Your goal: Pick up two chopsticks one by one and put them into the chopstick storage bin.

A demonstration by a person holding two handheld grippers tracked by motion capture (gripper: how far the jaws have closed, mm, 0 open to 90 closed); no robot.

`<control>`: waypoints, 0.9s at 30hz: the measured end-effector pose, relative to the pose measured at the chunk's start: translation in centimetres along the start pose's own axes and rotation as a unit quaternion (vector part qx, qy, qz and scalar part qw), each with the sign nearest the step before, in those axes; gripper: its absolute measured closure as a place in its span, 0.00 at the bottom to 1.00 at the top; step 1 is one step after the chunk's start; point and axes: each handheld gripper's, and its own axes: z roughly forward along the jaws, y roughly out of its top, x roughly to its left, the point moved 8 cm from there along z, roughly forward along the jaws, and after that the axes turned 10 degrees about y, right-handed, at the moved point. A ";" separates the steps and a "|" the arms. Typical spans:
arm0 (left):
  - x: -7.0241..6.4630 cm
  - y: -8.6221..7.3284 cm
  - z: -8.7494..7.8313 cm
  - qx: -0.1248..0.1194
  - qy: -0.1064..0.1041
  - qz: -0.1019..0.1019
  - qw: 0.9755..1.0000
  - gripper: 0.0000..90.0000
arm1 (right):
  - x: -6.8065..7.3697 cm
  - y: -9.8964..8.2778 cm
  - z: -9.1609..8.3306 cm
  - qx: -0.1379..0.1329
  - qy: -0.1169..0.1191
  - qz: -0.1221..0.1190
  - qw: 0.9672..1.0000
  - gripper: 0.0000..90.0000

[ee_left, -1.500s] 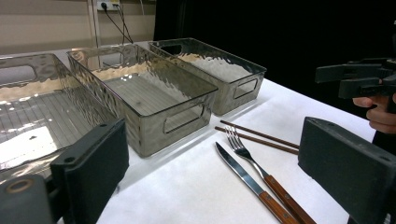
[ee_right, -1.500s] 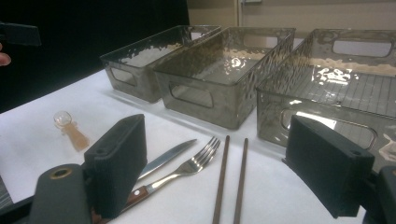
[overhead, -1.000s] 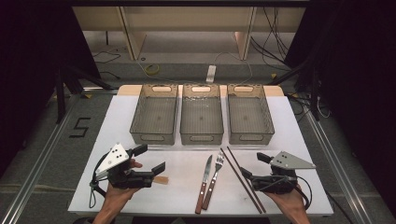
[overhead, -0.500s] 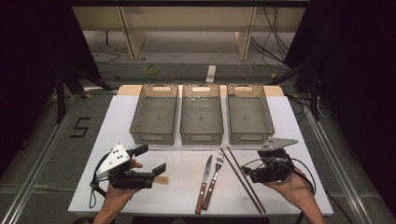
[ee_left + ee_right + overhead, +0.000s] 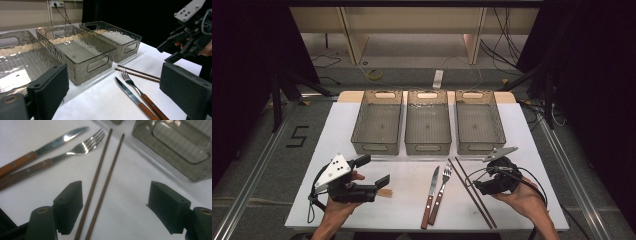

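1. The chopsticks lie side by side on the white worktop, just right of the fork and knife.
2. The right gripper hangs over them, jaws wide but just closing, pads apparently clear of both sticks.
3. The left gripper rests open, well apart, before three clear bins.

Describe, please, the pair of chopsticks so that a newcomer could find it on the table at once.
Start at the three clear bins lined up across the white table. In front of the rightmost bin, beside the right gripper, lie the chopsticks. They are two thin, dark brown, all-wood sticks, unlike the steel knife and fork just left.
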 end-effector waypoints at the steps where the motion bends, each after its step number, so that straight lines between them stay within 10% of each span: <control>1: 0.0 0.0 0.0 0.000 0.000 0.001 1.000 0.09 | -0.1 -0.4 0.3 0.015 0.001 0.003 1.000 0.35; 13: 0.0 0.0 0.0 -0.001 0.003 0.004 1.000 0.09 | 0.0 -3.0 2.7 0.121 0.034 0.019 0.992 0.58; 27: -0.1 0.0 0.0 -0.001 0.006 0.010 1.000 0.09 | 0.6 -4.2 4.2 0.171 0.054 0.025 0.983 0.75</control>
